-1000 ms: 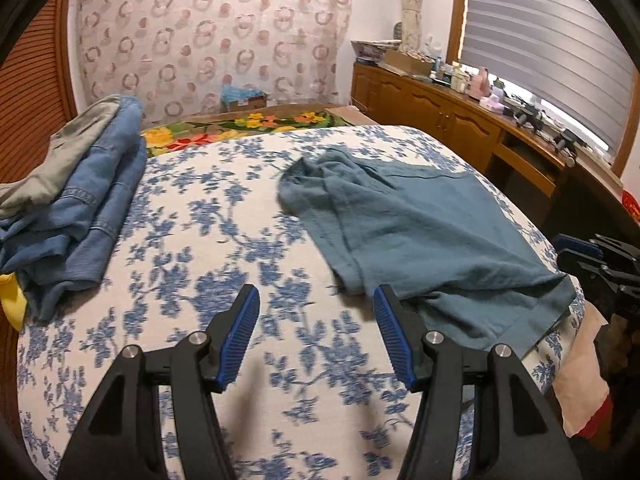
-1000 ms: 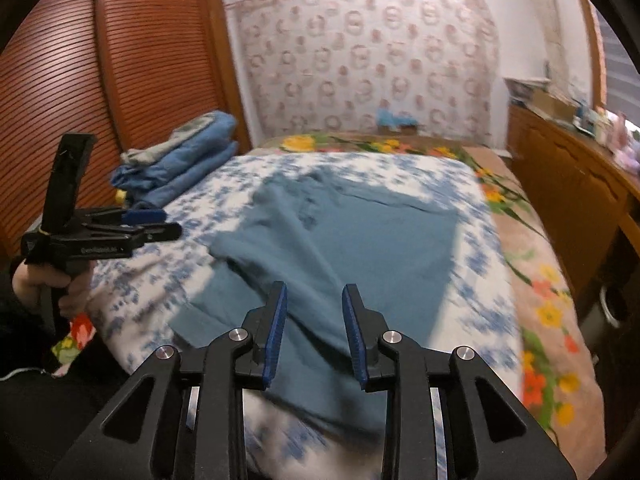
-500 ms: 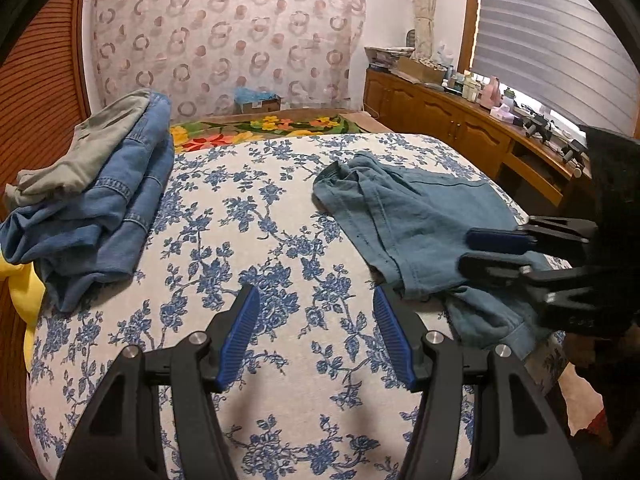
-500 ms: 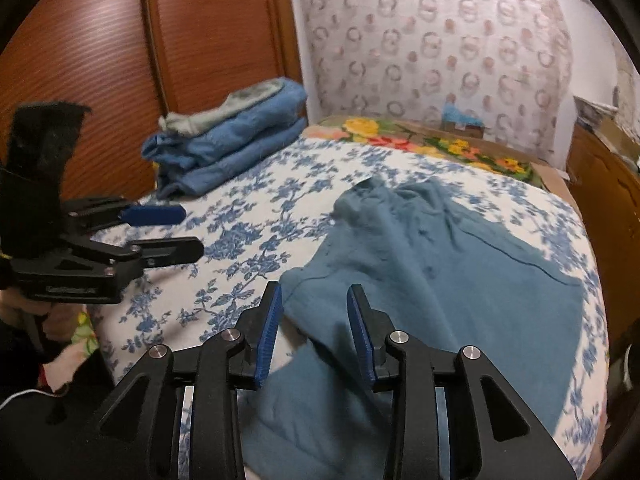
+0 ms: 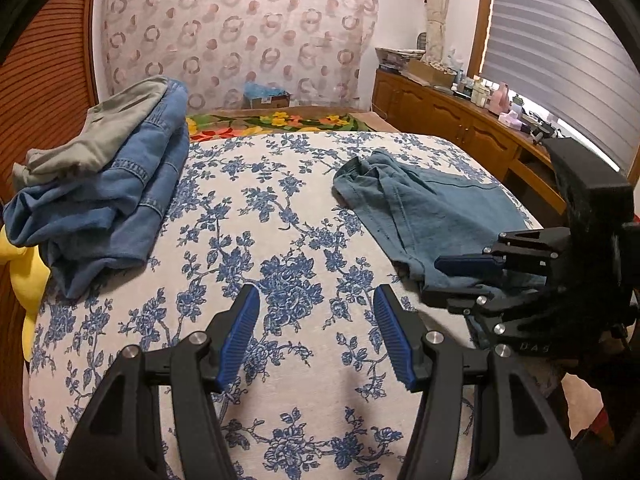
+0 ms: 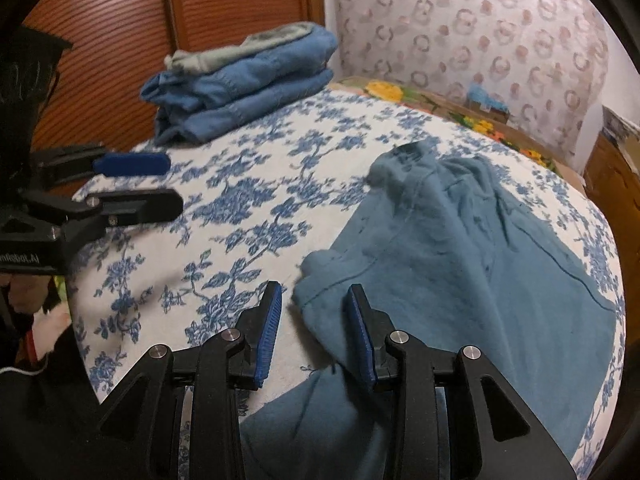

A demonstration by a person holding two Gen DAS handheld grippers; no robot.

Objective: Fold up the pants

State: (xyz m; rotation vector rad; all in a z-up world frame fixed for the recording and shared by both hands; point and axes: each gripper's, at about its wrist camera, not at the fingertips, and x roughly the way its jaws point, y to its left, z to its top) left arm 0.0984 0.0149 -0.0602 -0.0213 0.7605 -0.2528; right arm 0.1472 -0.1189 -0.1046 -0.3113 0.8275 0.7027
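Bed: the wide bed under a white bedspread printed with blue flowers (image 5: 288, 240) carries everything, a broad soft surface with room to lay a garment out flat.
Teal pants: the crumpled teal cotton pants (image 6: 460, 264) lie toward the bed's right edge, spread half-flat with a bunched end pointing to the far end and a loose hem corner turned up near the front edge. Not yet folded, by the look of it.
Denim stack: a pile of folded blue denim with a grey-green garment on top (image 5: 108, 184) sits at the left edge, well apart from the pants. I'd judge that's the finished pile, parked clear of the working space.
Right hand-held gripper: the right hand-held gripper (image 6: 316, 332) has its jaws parted either side of that hem corner, having just been opening; the pads don't press the cloth, so nothing is gripped.
Left hand-held gripper: the left hand-held gripper (image 5: 316, 336) hovers with jaws wide over bare bedspread near the front edge, empty, likely waiting for the second corner.
Room: ring-patterned curtain (image 5: 240, 40) behind, wooden slatted doors (image 6: 100, 40) left, a cluttered wooden sideboard (image 5: 460, 128) under a blind on the right.
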